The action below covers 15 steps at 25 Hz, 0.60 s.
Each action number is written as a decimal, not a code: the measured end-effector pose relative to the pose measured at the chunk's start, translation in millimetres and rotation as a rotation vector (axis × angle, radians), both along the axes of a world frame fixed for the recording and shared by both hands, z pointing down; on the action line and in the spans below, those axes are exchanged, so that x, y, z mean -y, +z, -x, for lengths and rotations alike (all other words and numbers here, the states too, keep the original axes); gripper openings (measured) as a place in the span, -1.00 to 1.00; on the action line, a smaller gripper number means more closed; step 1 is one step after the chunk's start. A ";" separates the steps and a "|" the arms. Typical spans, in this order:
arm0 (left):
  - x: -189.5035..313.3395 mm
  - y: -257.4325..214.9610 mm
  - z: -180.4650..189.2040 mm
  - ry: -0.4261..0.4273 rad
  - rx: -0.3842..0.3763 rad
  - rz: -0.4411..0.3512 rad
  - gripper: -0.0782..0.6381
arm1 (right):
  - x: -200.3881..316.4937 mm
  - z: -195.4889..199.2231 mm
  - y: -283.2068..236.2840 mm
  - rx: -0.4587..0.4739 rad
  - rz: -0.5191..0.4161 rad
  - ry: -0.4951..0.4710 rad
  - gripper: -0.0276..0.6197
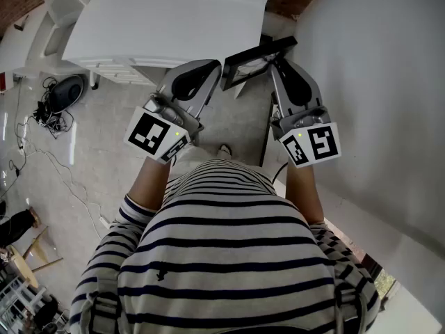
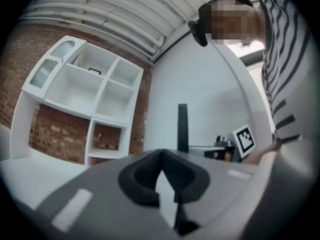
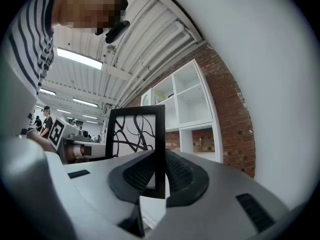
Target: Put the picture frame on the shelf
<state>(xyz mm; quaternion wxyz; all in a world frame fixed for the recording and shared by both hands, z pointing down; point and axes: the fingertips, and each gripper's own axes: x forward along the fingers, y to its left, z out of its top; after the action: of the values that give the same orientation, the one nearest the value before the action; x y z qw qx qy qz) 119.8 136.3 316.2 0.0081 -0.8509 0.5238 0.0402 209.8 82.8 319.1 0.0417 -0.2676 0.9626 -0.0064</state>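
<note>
The picture frame [image 1: 252,64] is black, holding a white print with black curling lines [image 3: 136,132]. My right gripper [image 1: 275,60] is shut on the frame's right edge, which stands upright between the pads [image 3: 176,171]. In the left gripper view the frame [image 2: 183,127] shows edge-on. My left gripper [image 1: 211,72] hangs just left of the frame, jaws shut with nothing between them [image 2: 163,170]. The white cube shelf [image 2: 84,91] stands against a brick wall; it shows ahead in the right gripper view [image 3: 186,102], and its top [image 1: 167,19] lies below and in front of both grippers.
A white wall [image 1: 375,82] runs close along the right. On the grey floor at the left lie cables and a dark round object [image 1: 64,93]. Brick wall [image 3: 231,109] shows behind the shelf. A person's striped shirt [image 1: 229,256] fills the lower head view.
</note>
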 end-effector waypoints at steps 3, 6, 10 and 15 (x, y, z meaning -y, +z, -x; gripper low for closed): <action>-0.6 0.1 4.3 0.005 -0.006 0.000 -0.76 | -1.4 5.1 -0.7 -0.006 0.000 0.001 -0.73; -1.2 -0.7 8.0 0.007 -0.011 0.002 -0.76 | -2.8 9.8 -2.4 -0.008 -0.001 -0.001 -0.73; -2.0 -0.8 9.4 0.008 -0.013 0.005 -0.76 | -3.0 11.3 -3.8 -0.008 0.002 0.002 -0.73; -4.1 0.3 14.2 0.011 -0.015 0.009 -0.76 | -2.2 12.6 -4.3 0.014 0.020 0.019 -0.73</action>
<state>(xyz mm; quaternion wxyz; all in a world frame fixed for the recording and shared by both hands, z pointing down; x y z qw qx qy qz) 105.6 140.3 316.4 0.0002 -0.8535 0.5191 0.0446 197.2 85.0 314.9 0.0461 -0.2771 0.9596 -0.0175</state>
